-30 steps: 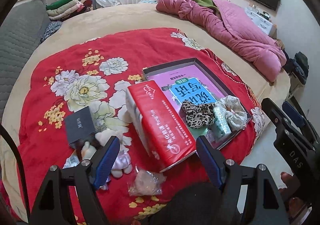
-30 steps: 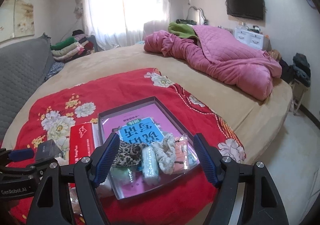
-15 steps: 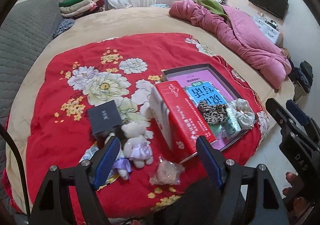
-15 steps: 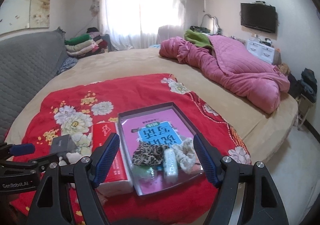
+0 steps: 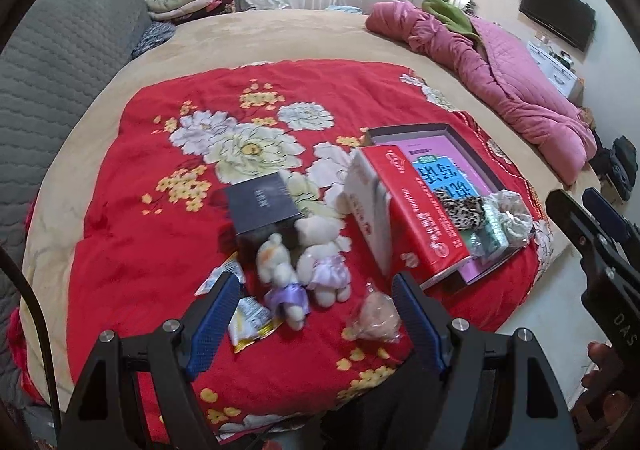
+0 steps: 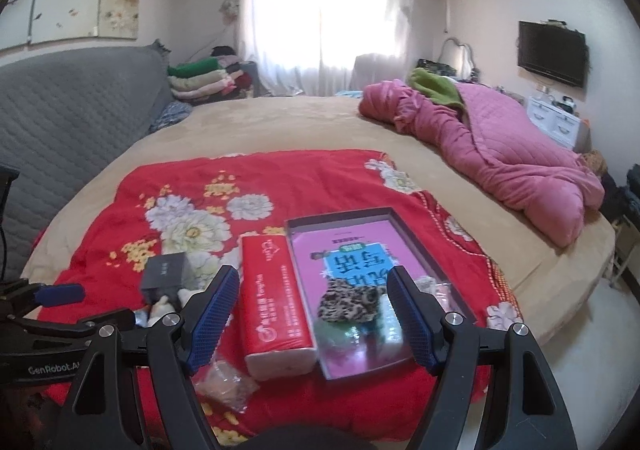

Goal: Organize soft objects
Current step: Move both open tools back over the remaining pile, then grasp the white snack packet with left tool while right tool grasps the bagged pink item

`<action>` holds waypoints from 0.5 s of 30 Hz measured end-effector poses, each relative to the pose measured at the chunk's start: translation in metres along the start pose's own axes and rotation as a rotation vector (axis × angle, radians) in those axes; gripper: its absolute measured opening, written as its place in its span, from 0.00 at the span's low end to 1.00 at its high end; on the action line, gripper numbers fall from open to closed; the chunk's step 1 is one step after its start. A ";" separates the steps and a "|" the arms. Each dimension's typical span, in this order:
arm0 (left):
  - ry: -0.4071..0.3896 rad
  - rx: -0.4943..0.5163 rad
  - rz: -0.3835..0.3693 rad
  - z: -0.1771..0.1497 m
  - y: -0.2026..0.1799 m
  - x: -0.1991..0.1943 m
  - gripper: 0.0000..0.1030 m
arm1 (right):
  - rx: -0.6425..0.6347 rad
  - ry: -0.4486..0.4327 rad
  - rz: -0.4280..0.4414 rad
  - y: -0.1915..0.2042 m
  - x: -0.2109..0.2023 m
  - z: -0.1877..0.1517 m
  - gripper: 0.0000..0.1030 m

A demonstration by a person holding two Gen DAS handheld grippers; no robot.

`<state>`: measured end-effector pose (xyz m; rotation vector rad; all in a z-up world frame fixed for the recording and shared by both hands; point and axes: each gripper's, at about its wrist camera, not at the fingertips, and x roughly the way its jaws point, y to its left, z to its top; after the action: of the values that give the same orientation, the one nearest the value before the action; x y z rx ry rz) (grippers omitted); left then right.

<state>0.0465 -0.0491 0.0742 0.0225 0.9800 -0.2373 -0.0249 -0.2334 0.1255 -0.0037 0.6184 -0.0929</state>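
Two small white plush bears (image 5: 304, 270) in purple dresses lie on the red floral blanket (image 5: 168, 242), just ahead of my open, empty left gripper (image 5: 316, 314). A bagged pink soft item (image 5: 374, 320) lies by its right finger and also shows in the right wrist view (image 6: 224, 382). A shallow box tray (image 6: 432, 250) holds a leopard scrunchie (image 6: 348, 304), a white scrunchie (image 5: 512, 213) and small packets. My right gripper (image 6: 312, 314) is open and empty, hovering in front of the tray.
A red tissue pack (image 6: 272, 298) lies left of the tray. A dark box (image 5: 262, 205) sits behind the bears. Snack wrappers (image 5: 250, 320) lie near the left finger. A pink quilt (image 6: 500, 145) is at the far right; the bed edge is close in front.
Both grippers have pulled back and swung left. The plush bears and the bagged item have come into the left wrist view. Both grippers stay open.
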 end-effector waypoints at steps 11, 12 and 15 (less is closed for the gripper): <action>0.013 -0.123 0.075 -0.015 0.075 -0.004 0.76 | -0.081 0.048 0.077 0.035 0.004 -0.013 0.75; 0.016 -0.137 0.082 -0.017 0.082 -0.003 0.76 | -0.095 0.060 0.089 0.040 0.006 -0.016 0.75; 0.033 -0.174 0.102 -0.022 0.100 0.002 0.76 | -0.131 0.087 0.109 0.051 0.010 -0.024 0.75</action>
<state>0.0504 0.0508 0.0510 -0.0828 1.0263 -0.0572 -0.0262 -0.1825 0.0981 -0.0927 0.7100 0.0530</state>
